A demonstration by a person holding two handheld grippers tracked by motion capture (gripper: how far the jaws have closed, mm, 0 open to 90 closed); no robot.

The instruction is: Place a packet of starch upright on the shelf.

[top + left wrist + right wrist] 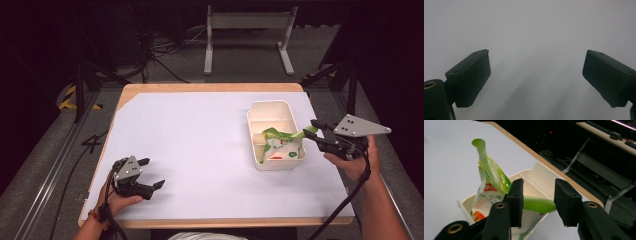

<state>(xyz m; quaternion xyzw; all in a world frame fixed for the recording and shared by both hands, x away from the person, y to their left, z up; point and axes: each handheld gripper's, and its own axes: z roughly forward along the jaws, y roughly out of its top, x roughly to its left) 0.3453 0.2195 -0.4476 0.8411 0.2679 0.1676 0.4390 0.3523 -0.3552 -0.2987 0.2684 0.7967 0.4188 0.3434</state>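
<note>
High view: snack bag (280,146) sits in tray (272,107), far right of table (190,150). Right hand-held gripper (314,131) released around green corner, likely just dropped. Left hand-held gripper (151,173) spread, idle, empty.

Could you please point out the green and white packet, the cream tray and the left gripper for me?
green and white packet (281,148), high view, on its printed white face.
cream tray (270,104), high view, on its far rim.
left gripper (152,173), high view, midway between its fingertips.
</note>
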